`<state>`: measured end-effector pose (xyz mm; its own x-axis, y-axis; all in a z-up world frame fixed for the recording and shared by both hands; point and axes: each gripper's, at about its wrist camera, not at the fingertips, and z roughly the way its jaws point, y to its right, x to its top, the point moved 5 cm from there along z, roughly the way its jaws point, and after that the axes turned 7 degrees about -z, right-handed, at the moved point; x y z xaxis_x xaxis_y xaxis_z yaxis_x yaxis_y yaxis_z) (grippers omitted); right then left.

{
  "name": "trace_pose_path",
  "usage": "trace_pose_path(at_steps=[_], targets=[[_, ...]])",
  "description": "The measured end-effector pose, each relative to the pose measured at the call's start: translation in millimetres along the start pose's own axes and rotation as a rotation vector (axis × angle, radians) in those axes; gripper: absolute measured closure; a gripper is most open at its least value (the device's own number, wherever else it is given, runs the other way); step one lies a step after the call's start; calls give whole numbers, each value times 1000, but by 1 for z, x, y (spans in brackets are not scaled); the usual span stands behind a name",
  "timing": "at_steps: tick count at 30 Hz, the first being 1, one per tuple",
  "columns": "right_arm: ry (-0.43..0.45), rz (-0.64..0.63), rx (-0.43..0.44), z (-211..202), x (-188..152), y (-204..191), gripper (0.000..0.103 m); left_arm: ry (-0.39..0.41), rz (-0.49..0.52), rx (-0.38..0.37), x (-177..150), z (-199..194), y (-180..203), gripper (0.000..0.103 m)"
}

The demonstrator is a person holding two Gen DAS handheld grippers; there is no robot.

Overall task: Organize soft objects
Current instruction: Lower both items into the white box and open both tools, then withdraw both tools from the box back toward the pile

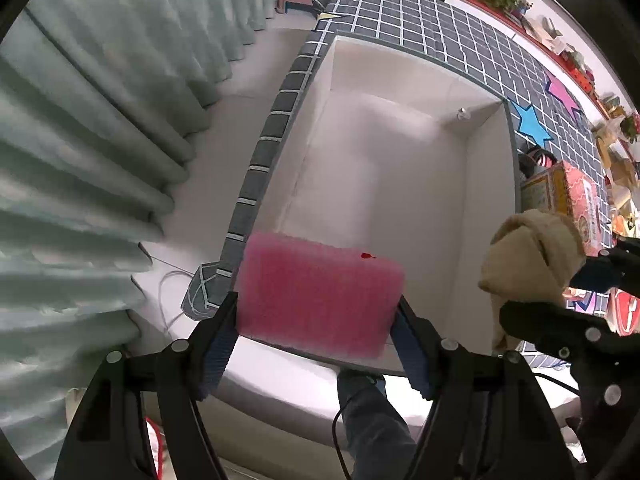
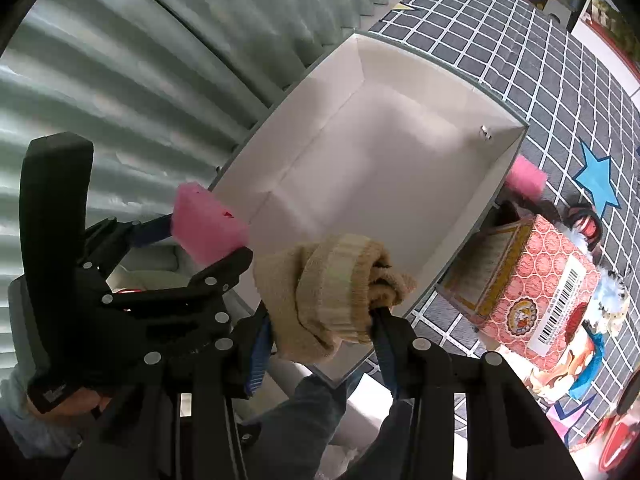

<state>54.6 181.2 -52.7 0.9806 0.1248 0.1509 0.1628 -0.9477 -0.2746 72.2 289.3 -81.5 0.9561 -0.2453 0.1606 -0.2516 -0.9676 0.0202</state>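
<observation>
The left gripper (image 1: 316,320) clamps a pink rectangular foam sponge (image 1: 320,292) above the near rim of the open white cardboard box (image 1: 400,168); the right gripper (image 2: 324,332) clamps a rolled beige knitted sock (image 2: 332,288) over the same rim.

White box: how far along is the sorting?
Nothing sorted yet: the white box looks empty. In hand: left gripper clamps a pink sponge, right gripper a rolled beige sock, both over the box's near edge. Left: dropping both in, plus another pink piece beside the box.
</observation>
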Motion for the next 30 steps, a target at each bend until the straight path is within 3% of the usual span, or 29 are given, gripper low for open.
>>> trace_pose_path(at_steps=[15, 17, 18, 24, 26, 27, 30], targets=[[-9, 17, 30, 12, 7, 3, 55, -34, 18, -8, 1, 14, 9, 27], [-7, 16, 33, 11, 7, 3, 34, -42, 12, -14, 1, 15, 9, 25], [-2, 13, 31, 10, 7, 3, 30, -44, 8, -16, 1, 16, 9, 23], [22, 5, 10, 2, 5, 4, 26, -53, -34, -57, 2, 15, 8, 18], [33, 11, 1, -1, 5, 6, 10, -57, -44, -70, 3, 14, 10, 11], [41, 8, -7, -3, 5, 6, 9, -56, -49, -66, 3, 14, 10, 0], [56, -1, -19, -8, 6, 4, 9, -43, -62, -55, 5, 12, 10, 0]])
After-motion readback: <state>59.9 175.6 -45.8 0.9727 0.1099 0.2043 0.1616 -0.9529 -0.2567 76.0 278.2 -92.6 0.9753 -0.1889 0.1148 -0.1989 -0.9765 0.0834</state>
